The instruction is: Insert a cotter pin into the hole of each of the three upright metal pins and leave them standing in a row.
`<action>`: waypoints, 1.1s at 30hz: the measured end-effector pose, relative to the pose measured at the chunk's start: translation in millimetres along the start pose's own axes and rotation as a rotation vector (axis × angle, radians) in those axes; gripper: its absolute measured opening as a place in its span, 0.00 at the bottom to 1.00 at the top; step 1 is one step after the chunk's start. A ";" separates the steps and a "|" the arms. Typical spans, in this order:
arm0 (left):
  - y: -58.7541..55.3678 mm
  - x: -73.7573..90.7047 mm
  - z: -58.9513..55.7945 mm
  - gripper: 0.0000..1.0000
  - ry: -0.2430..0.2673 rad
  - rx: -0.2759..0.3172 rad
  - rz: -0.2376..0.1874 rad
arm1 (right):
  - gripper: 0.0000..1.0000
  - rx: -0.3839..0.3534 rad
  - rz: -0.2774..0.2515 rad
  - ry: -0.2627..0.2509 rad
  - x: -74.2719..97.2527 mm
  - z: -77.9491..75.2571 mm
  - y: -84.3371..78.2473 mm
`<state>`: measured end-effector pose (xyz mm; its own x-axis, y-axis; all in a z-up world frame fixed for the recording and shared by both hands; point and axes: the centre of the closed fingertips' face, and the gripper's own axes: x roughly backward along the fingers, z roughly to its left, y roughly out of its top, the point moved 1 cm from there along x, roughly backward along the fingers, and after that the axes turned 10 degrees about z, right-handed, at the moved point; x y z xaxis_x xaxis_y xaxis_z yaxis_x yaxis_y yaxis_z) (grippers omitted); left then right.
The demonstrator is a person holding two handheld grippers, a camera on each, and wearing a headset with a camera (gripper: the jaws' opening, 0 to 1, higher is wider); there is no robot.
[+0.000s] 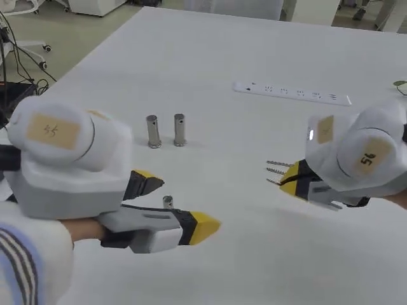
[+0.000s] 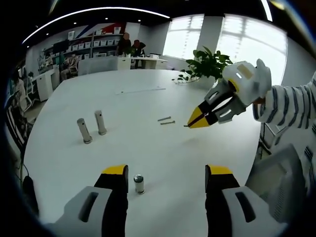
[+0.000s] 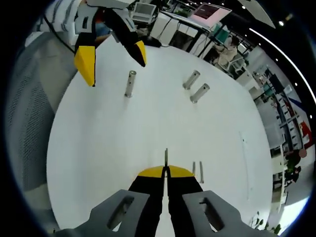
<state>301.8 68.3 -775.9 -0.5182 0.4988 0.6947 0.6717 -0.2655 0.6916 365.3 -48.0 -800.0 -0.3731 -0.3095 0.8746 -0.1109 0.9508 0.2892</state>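
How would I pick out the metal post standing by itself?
On the white table, find the left gripper, its yellow-tipped jaws open. The metal pin stands upright between them, alone; the other two pins stand side by side farther off.

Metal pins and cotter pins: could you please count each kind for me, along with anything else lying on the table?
Metal pins: 3
Cotter pins: 3, one of them held in the right claw
Power strip: 1
Total: 7
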 end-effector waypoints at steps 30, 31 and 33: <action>17.8 -37.5 -45.1 0.37 -0.184 -0.078 0.017 | 0.02 -0.060 -0.021 -0.026 17.6 49.6 17.4; 18.1 -38.7 -46.1 0.37 -0.190 -0.074 0.018 | 0.02 -0.065 -0.022 -0.027 17.8 49.5 17.5; 18.2 -41.4 -47.5 0.36 -0.199 -0.064 0.024 | 0.02 -0.071 -0.023 -0.029 18.2 49.2 17.2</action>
<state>310.3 3.7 -782.7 -0.3835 0.6432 0.6628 0.6443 -0.3278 0.6909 311.3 -36.8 -798.2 -0.3975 -0.3294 0.8564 -0.0541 0.9401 0.3365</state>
